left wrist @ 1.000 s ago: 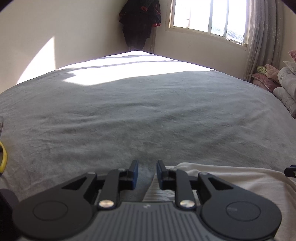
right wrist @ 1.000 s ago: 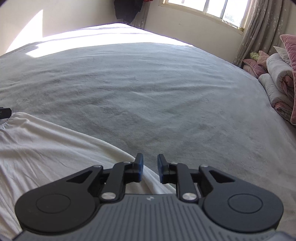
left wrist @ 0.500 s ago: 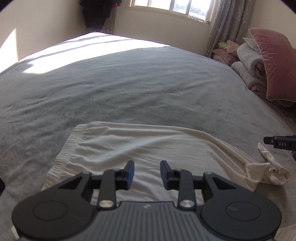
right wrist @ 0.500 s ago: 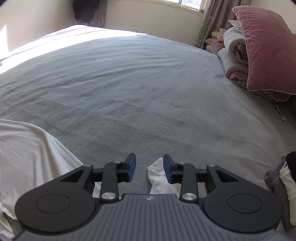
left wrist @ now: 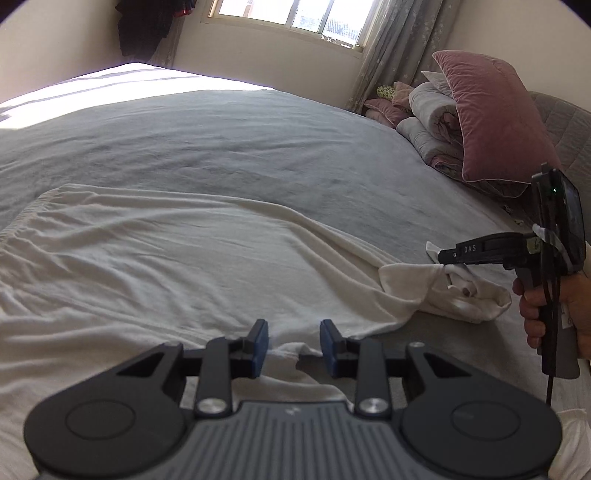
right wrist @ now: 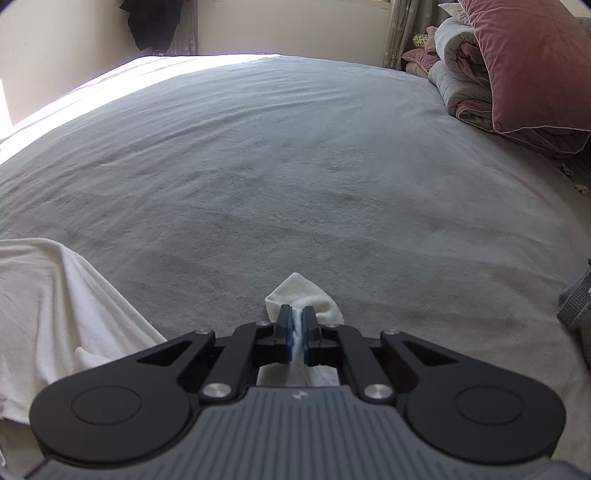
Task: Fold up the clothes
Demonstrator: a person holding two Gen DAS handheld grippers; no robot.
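- While a cream-white garment (left wrist: 177,266) lies spread across the near part of a grey bedspread (left wrist: 229,147), two hand-held grippers work at its edge.
- Its gathered elastic band runs along the left side of the left wrist view, and the cloth narrows to a crumpled end at the right.
- Left gripper (left wrist: 293,349): black with blue pads, jaws spread apart, poised low over the near hem of the garment. A fold of cloth lies in the gap between the pads, and they do not press on it.
- Right gripper (right wrist: 296,330): jaws pressed together, pinching a small corner of the white garment, which pokes out in a point just beyond the fingertips.
- Seen from the left wrist, the right gripper reaches in from the right edge, its tip in the crumpled end, with a person's hand (left wrist: 561,310) wrapped around its handle.
- A dusty-pink velvet pillow (left wrist: 495,118) leans on rolled quilts (left wrist: 432,122) at the far right of the bed.
- Sunlight from a window (left wrist: 295,18) falls on the bed's far-left corner.
- Dark clothes (left wrist: 144,26) hang in the room's corner.
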